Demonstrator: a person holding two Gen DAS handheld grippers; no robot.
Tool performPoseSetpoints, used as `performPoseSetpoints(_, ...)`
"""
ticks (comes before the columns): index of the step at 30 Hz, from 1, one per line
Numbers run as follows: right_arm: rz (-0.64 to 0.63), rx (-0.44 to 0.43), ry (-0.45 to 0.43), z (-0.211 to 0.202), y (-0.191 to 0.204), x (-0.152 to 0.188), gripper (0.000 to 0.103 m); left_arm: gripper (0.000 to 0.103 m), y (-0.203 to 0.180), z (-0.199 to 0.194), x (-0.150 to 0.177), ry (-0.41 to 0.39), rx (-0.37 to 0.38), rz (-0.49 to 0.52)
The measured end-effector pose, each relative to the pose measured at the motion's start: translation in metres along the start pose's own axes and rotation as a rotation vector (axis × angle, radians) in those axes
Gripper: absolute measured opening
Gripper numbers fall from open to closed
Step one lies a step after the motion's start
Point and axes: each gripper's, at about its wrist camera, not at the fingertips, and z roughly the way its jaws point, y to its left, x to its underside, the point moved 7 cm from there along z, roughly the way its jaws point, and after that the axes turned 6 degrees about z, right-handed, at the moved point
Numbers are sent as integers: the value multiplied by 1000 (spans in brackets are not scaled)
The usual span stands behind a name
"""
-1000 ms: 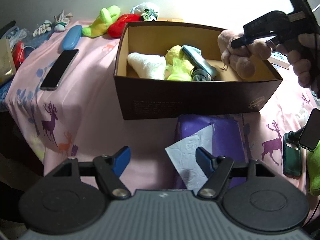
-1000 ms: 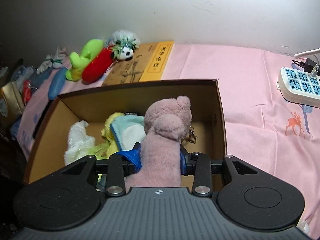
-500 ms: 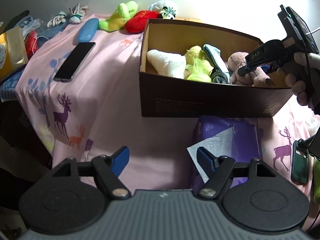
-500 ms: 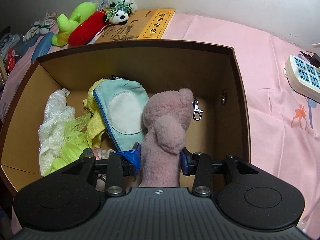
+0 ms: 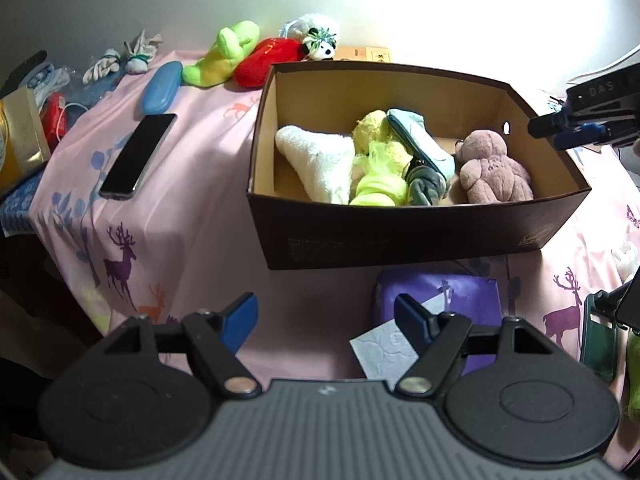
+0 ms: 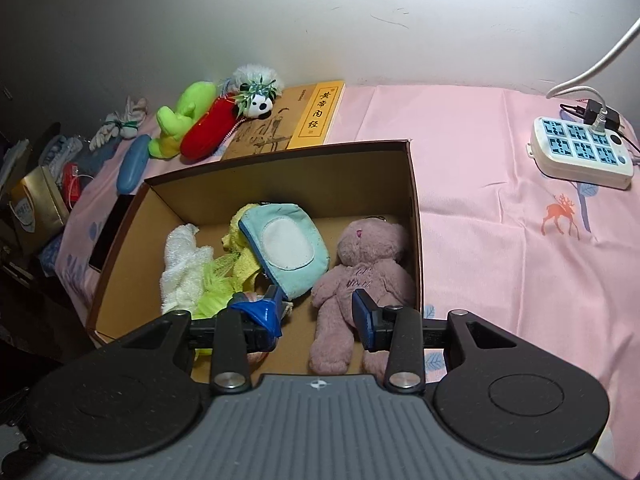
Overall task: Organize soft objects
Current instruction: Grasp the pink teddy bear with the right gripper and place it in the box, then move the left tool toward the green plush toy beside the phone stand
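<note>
Left-wrist view, left to right. At left of frame, on the pink deer-print cloth (image 5: 192, 184): black phone (image 5: 138, 156) and blue case (image 5: 160, 87). At upper centre, outside the box and against the wall: green plush (image 5: 224, 54), red plush (image 5: 272, 60) and panda toy (image 5: 318, 38). At centre: brown cardboard box (image 5: 400, 236) holding white towel (image 5: 316, 162), yellow-green cloth (image 5: 380, 176), pale blue pouch (image 5: 420, 144) and, at its right end, pink bear (image 5: 494, 172), lying free. At lower centre: left tongs (image 5: 326, 316), spread wide, nothing between the pads, above a purple tissue pack (image 5: 436, 292).

Right-wrist view. At lower centre: right tongs (image 6: 316, 312), spread wide just above the legs of the pink bear (image 6: 360, 276), gripping nothing. At right of frame: white power strip (image 6: 580, 152).

Step judged: release of the bear into the box, complete. Next move judged: reach over the far wall of the box to one of the three plush toys at upper left of this frame, tongs kept wide for a bulky, yielding body.
</note>
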Motion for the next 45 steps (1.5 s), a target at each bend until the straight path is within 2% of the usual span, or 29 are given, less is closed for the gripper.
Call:
performPoseSetpoints(7, 121, -137, -34, -48, -13, 32, 21, 76, -28, 0, -6, 6, 12, 57)
performPoseSetpoints(16, 224, -236, -60, -97, -65, 69, 22, 76, -89, -7, -2, 21, 47, 98)
performPoseSetpoints(21, 277, -246, -103, -129, -107, 89, 22, 77, -144, -17, 5, 18, 124, 149)
performPoseSetpoints(27, 363, -197, -138, -155, -169, 123, 22, 79, -236, -26, 24, 33, 342, 259)
performPoseSetpoints(32, 478, -161, -116, -156, -218, 154, 23, 81, -293, -18, 35, 78, 474, 265)
performPoseSetpoints(38, 540, -167, -83, -152, -247, 180, 24, 81, -338, -8, 46, 137, 520, 279)
performPoseSetpoints(45, 569, -194, -48, -140, -261, 189, 24, 81, -367, 10, 55, 184, 507, 287)
